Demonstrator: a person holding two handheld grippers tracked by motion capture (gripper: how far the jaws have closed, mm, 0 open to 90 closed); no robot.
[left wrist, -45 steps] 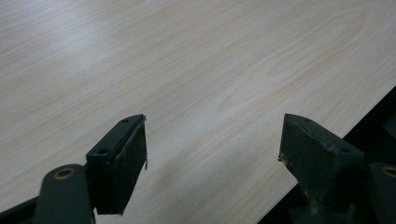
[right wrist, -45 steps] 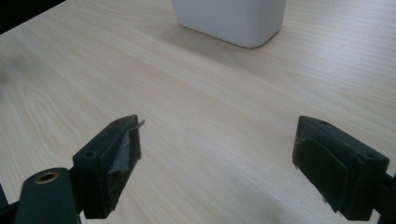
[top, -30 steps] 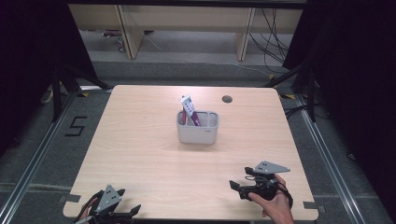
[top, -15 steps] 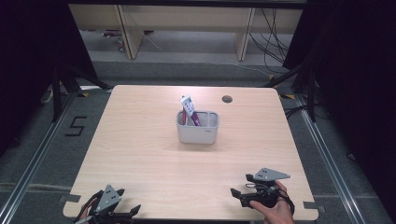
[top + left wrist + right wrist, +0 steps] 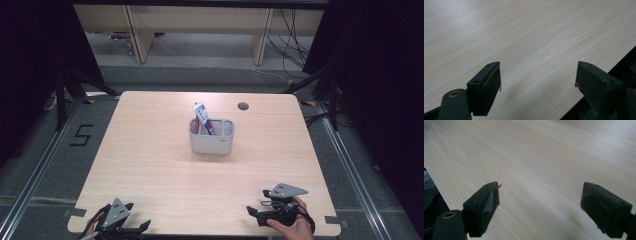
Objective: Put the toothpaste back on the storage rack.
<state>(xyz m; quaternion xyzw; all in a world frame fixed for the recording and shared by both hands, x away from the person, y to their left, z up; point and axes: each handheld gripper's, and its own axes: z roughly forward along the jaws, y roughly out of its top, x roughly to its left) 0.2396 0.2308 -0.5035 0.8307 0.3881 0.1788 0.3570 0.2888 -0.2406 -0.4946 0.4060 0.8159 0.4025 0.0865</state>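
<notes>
Table (image 5: 150, 165) from high view — bin (image 5: 211, 136) with tube (image 5: 204, 118); tool views: both tools (image 5: 537, 82) (image 5: 540, 205) wide open, empty.

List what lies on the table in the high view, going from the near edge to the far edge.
Left tongs and right tongs at the near edge → grey holder with a purple-and-white tube standing tilted in it → round cable hole near the far edge of the table.

Lab: railed table (image 5: 150, 165), trailing cables (image 5: 292, 37)
</notes>
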